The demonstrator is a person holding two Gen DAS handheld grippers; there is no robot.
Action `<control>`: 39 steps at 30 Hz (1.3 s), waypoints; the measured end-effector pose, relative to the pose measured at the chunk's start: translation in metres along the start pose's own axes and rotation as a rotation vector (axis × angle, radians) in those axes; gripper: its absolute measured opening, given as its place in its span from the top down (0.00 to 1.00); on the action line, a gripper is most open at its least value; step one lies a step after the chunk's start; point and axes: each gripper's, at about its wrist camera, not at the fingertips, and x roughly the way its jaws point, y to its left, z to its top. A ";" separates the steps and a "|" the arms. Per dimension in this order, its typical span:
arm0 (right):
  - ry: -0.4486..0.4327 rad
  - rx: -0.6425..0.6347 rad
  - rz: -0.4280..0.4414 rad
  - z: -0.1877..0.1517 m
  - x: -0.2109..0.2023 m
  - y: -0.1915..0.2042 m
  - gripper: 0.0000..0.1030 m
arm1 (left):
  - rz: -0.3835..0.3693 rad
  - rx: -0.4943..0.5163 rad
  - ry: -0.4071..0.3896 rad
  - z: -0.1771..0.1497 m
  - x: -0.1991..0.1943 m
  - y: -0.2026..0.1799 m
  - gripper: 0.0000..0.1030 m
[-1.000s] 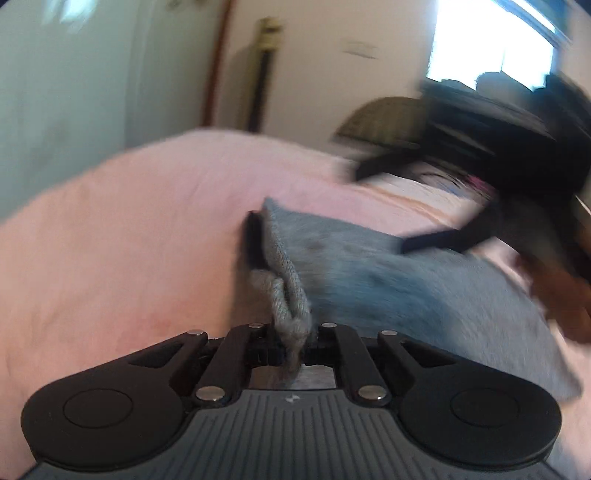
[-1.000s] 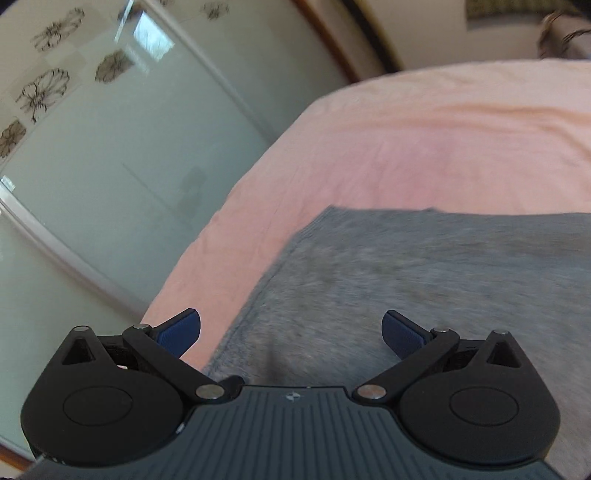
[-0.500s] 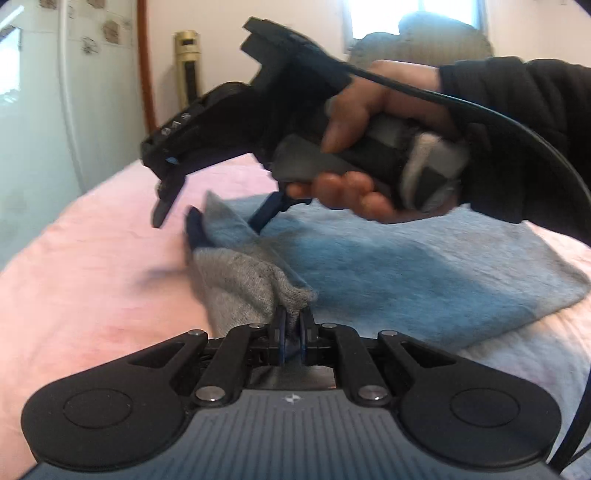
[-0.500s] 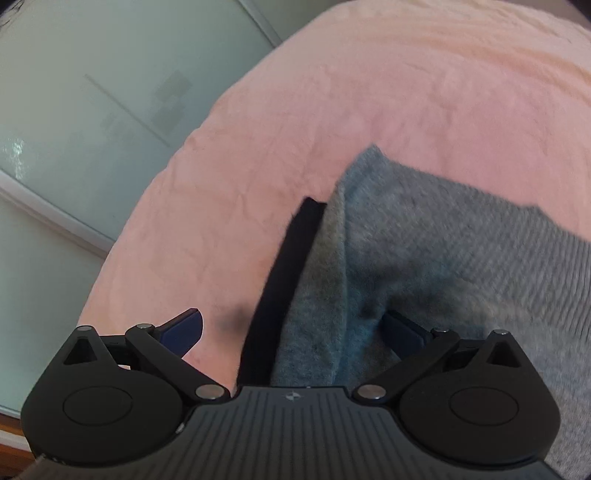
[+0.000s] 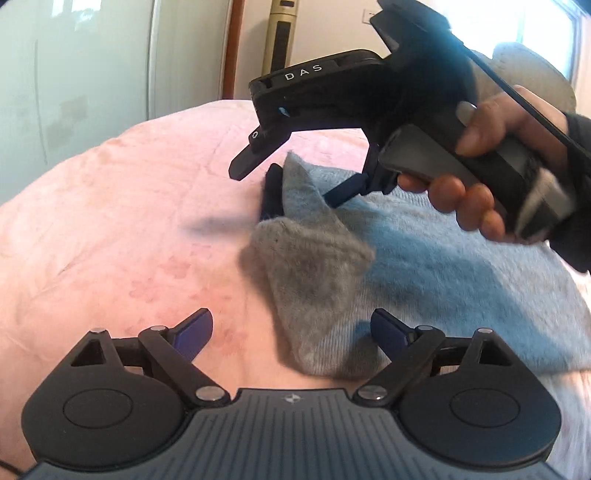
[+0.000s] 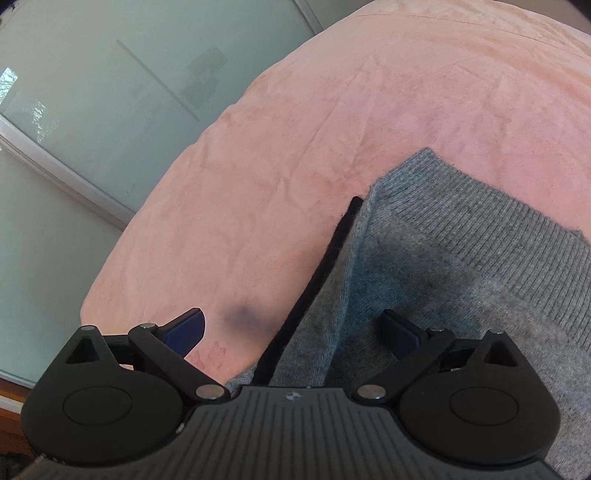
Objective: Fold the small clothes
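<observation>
A small grey knitted garment point(image 5: 424, 266) lies on the pink bed cover point(image 5: 110, 229), with one corner folded over onto itself point(image 5: 314, 258). A dark inner layer shows at its left edge point(image 6: 325, 258). My left gripper point(image 5: 291, 328) is open and empty, its jaws on either side of the folded corner's near end. My right gripper point(image 6: 291, 328) is open over the garment's ribbed hem point(image 6: 480, 229). In the left wrist view my right gripper point(image 5: 295, 173) hovers just above the far corner, held by a hand point(image 5: 480, 177).
The pink cover point(image 6: 332, 129) curves down to the bed's edge at the left. Pale frosted wardrobe doors point(image 6: 92, 110) stand beyond it. A tall beige unit point(image 5: 280, 48) and a bright window point(image 5: 554, 29) are at the back.
My left gripper has opened and let go of the garment corner, which now lies folded over. My right gripper has stayed open and moved closer over the far corner.
</observation>
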 end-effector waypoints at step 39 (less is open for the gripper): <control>-0.311 0.156 -0.122 -0.137 -0.231 -0.163 0.87 | -0.475 0.560 -0.156 -0.032 -0.027 -0.229 0.95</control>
